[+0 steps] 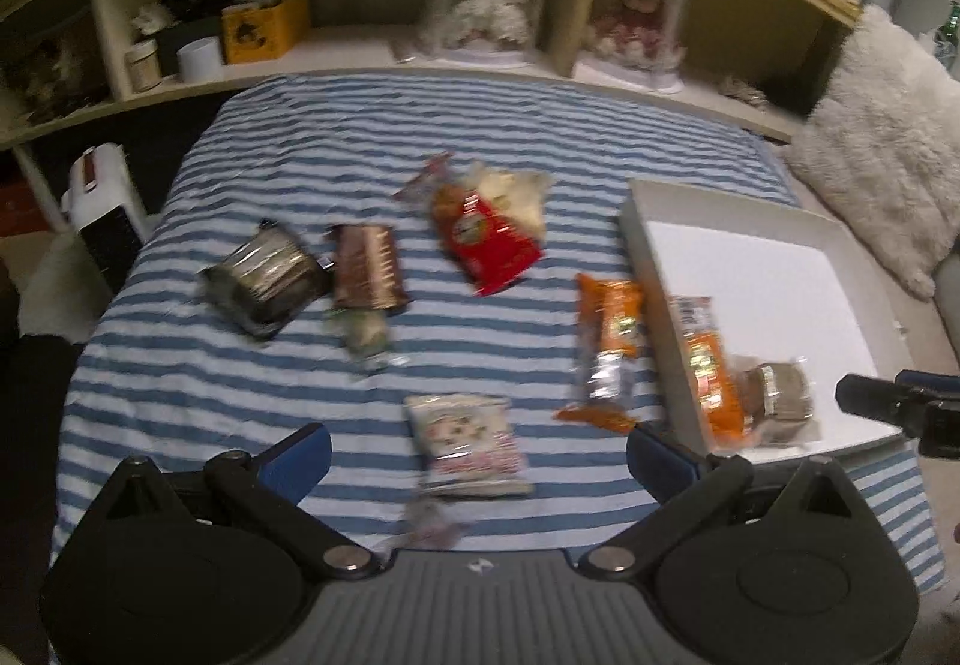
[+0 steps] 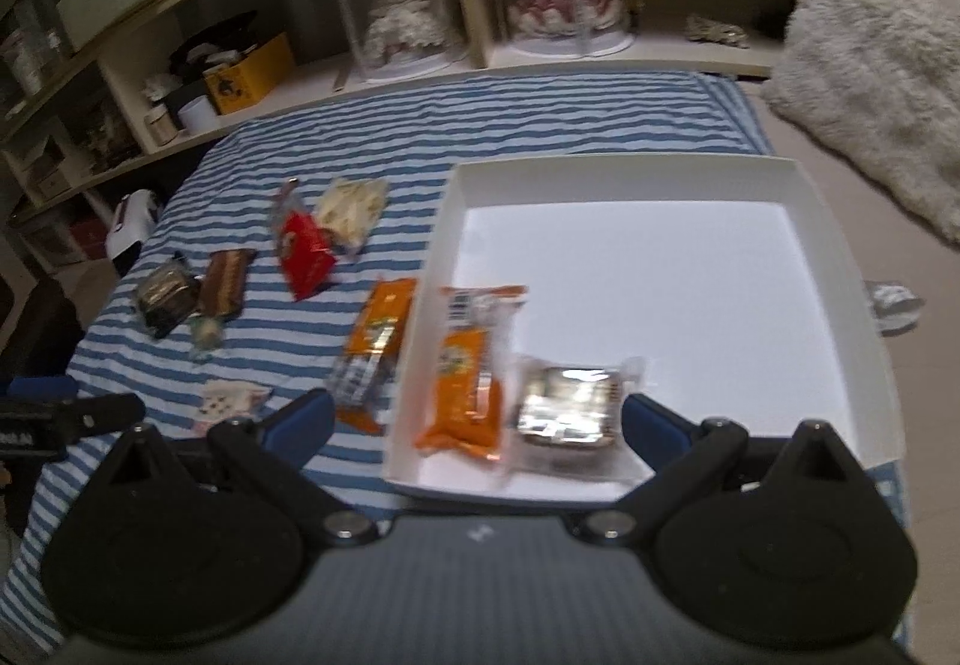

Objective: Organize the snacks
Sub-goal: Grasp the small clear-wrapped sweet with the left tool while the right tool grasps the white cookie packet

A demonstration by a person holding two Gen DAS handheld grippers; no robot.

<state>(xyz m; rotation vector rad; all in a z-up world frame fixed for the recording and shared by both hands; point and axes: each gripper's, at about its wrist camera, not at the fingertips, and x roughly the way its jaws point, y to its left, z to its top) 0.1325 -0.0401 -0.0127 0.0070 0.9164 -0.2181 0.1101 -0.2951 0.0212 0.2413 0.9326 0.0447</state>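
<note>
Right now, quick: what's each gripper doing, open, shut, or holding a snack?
Left gripper: open, holding nothing, over the white snack packet.
Right gripper: open, holding nothing, at the near edge of the white box.

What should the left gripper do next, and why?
Probably lower the left gripper onto the white snack packet and close. Its jaws are open with that packet lying loose between them on the striped cloth, while the white box holds only two snacks and has plenty of bare floor.
</note>
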